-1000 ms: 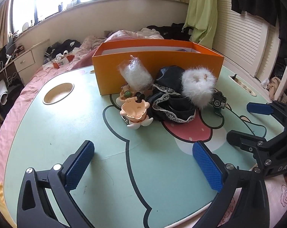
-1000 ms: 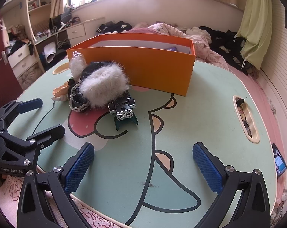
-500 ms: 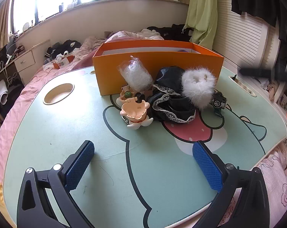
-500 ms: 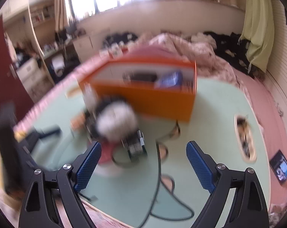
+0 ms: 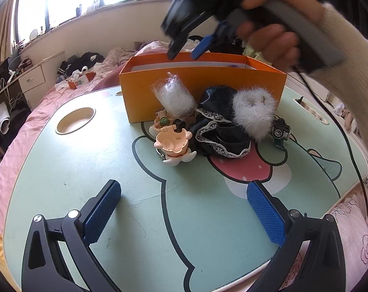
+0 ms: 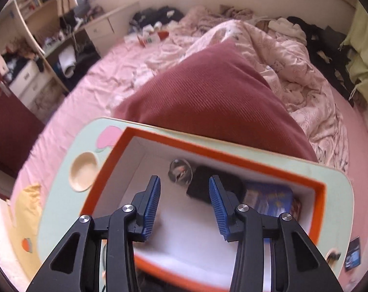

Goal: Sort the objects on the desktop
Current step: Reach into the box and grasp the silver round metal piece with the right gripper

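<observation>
Orange box (image 5: 203,90) sits at the counter's (image 5: 74,170) far edge, open top, white inside. In the right wrist view it already holds a round clear item (image 6: 181,174), a black lump (image 6: 215,187) and a blue packet (image 6: 269,198), all a bit blurred.

Unsorted pile lies on the counter just in front of the box's near wall: clear bag of white fluff (image 5: 174,96) leaning on the wall, peach toy (image 5: 173,143) with white feet nearest the camera, black lace-trimmed cloth (image 5: 218,133) in the middle, white fur piece (image 5: 254,112) on top of the cloth toward the right, small toy car (image 5: 280,130) just right of the fur.

Right tongs (image 6: 184,202): over the open box, pointing down into it. Jaws have just been closing, now narrow with a clear gap, nothing between the pads. From the left wrist view the same tongs (image 5: 186,46) hang above the box's far rim, held by a hand (image 5: 269,31) in a cream sleeve (image 5: 349,56), motion-blurred.

Left tongs (image 5: 184,214): spread wide, empty, low over the counter's near edge, well short of the pile.

Round cup recess (image 5: 75,120) at the counter's left edge, left of the box. Counter sits on a pink bed (image 6: 125,73); dark red pillow (image 6: 215,92) right behind the box.
</observation>
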The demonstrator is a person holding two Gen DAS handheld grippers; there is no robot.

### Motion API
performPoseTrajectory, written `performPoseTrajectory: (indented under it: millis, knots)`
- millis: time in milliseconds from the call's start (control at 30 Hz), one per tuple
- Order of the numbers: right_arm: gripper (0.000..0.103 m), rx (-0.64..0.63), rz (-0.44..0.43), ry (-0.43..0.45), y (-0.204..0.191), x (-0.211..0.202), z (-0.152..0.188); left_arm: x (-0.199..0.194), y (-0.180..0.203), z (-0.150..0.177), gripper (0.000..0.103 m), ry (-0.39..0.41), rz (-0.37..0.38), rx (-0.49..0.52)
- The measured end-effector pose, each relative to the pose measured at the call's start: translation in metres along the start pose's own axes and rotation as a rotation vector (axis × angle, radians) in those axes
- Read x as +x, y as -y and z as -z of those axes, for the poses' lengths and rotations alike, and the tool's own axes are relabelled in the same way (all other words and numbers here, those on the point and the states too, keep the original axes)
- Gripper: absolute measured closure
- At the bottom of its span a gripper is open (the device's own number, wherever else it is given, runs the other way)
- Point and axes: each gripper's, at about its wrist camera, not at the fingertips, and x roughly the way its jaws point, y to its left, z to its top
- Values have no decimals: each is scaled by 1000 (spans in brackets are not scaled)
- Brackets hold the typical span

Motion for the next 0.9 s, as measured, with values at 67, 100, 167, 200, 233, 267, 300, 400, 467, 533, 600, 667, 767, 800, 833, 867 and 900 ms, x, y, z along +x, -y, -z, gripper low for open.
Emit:
performPoseTrajectory:
  millis: [67, 100, 167, 200, 233, 267, 300, 400, 467, 533, 600, 667, 767, 800, 833, 867, 900]
  knots:
    - [61, -45, 12, -36, -5, 16, -6, 0, 0, 0, 0, 2, 0, 0]
    - [61, -65, 18, -54, -7, 23, -8, 0, 1, 0, 0, 3, 1, 0]
    - [61, -90, 35, -93, -10, 36, -10, 0, 0, 1, 0, 4, 1, -1]
    - [61, -110, 61, -84, -14, 39, -10, 0, 0, 1, 0, 3, 1, -1]
    - [61, -130, 84, -80, -17, 42, -12, 0, 0, 1, 0, 4, 1, 0]
    - [61, -162, 115, -78, -22, 46, -12, 0, 0, 1, 0, 4, 1, -1]
    - [61, -187, 139, -76, -25, 49, -12, 0, 1, 1, 0, 4, 1, 0]
    - [61, -290, 232, -74, -40, 57, -11, 0, 1, 1, 0, 4, 2, -1]
    - [64, -370, 290, -72, -51, 62, -6, 1, 1, 1, 0, 5, 1, 0]
    - [65, -401, 304, -68, -56, 64, -5, 1, 1, 1, 0, 4, 2, -1]
    - [65, -358, 256, -89, -53, 68, -10, 1, 1, 1, 0, 4, 1, -1]
    - [73, -291, 206, -128, -45, 74, -14, 1, 1, 1, 0, 4, 2, -2]
    - [73, -262, 166, -138, -38, 70, -15, 1, 1, 1, 0, 4, 3, 0]
    - [73, -259, 173, -136, -38, 68, -14, 2, 1, 0, 0, 4, 3, 1]
    - [73, -254, 177, -125, -35, 66, -13, 2, 1, 0, 0, 4, 3, 1]
    - [73, -247, 167, -106, -33, 61, -11, 2, 1, 0, 0, 5, 3, 1]
    - [73, -241, 156, -82, -32, 56, -10, 2, 1, 0, 0, 5, 3, 1]
